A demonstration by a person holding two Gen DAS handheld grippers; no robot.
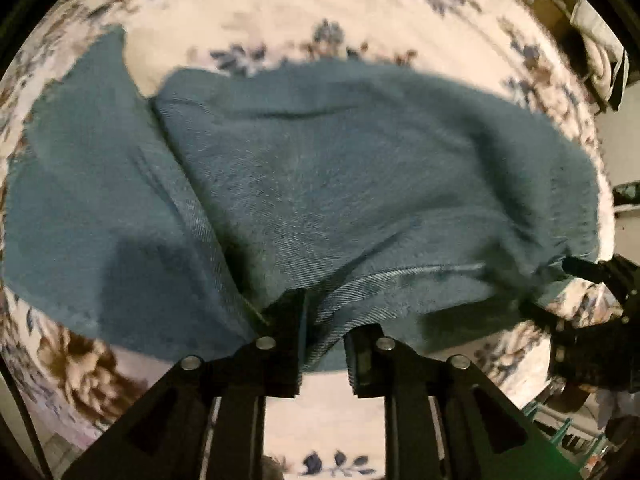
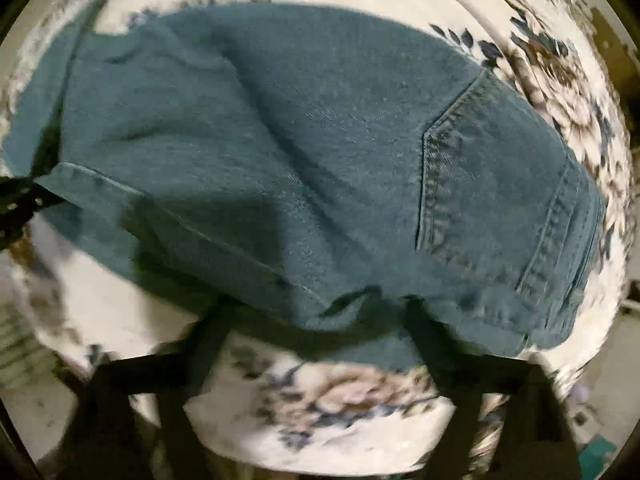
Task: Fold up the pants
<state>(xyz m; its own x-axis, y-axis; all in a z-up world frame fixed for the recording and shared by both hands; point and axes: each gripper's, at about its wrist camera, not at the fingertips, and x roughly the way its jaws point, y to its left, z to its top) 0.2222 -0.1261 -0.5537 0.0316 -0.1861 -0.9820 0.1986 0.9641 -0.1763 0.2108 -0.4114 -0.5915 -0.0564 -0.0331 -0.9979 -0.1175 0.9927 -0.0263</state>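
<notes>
Left tongs [image 1: 324, 332] point steeply down over the near edge of the blue denim pants [image 1: 320, 168]. Their jaws stand a narrow way apart, a hem fold of the denim lying against the left finger [image 1: 288, 320]; whether the pads still pinch it is not clear. Right tongs [image 2: 316, 320] stand wide apart, fingers blurred, at either side of the near denim edge, gripping nothing. The pants lie spread and doubled over on a round surface [image 2: 320, 400] covered in a white cloth with blue and brown flowers. A back pocket [image 2: 480, 152] and the waistband [image 2: 560, 248] show at the right in the right wrist view. The right tongs also show at the right edge of the left wrist view.
</notes>
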